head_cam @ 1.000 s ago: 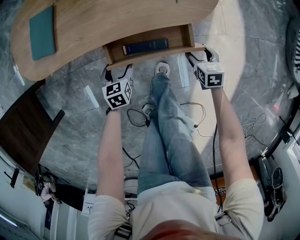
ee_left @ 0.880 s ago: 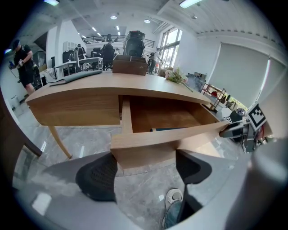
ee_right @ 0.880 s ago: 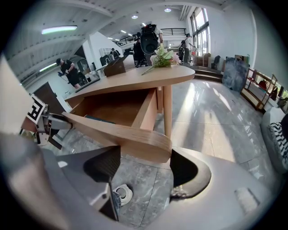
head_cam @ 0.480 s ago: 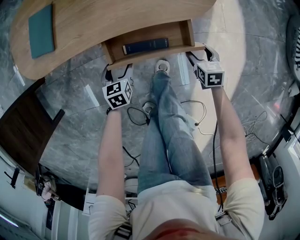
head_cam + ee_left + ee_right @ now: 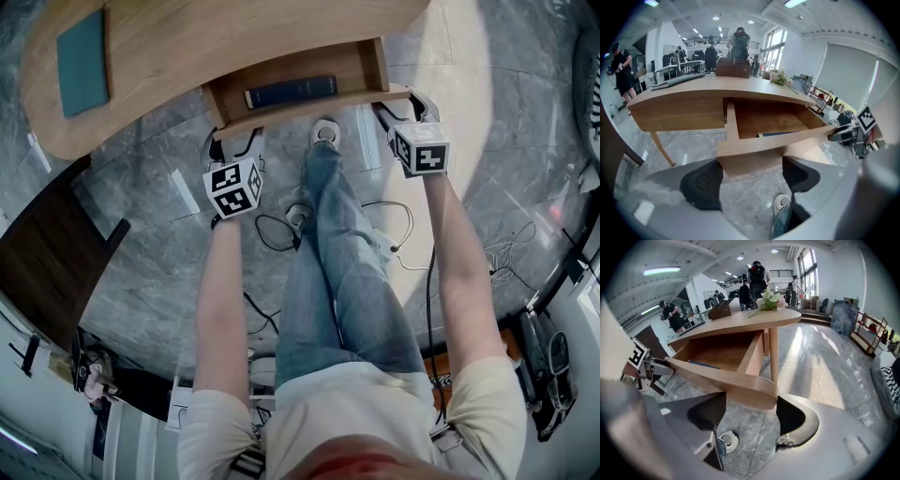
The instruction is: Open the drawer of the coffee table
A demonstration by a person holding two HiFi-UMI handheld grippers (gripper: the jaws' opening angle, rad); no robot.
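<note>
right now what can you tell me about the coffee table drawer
The drawer is light wood, pulled out from under the curved tabletop, with a long curved front panel and side walls. A dark blue book sits inside. The left gripper and right gripper sit at its front ends, jaws apart.

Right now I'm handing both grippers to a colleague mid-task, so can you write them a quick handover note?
Left gripper: jaws wide apart at the left end of the drawer front, clamping nothing.
Right gripper: jaws wide apart at the front's rounded right end, clamping nothing.
Drawer: pulled well out from under the coffee table, with a dark blue book lying inside.
Done: the drawer is open.
Left: probably only drawing both grippers back clear of the front.
</note>
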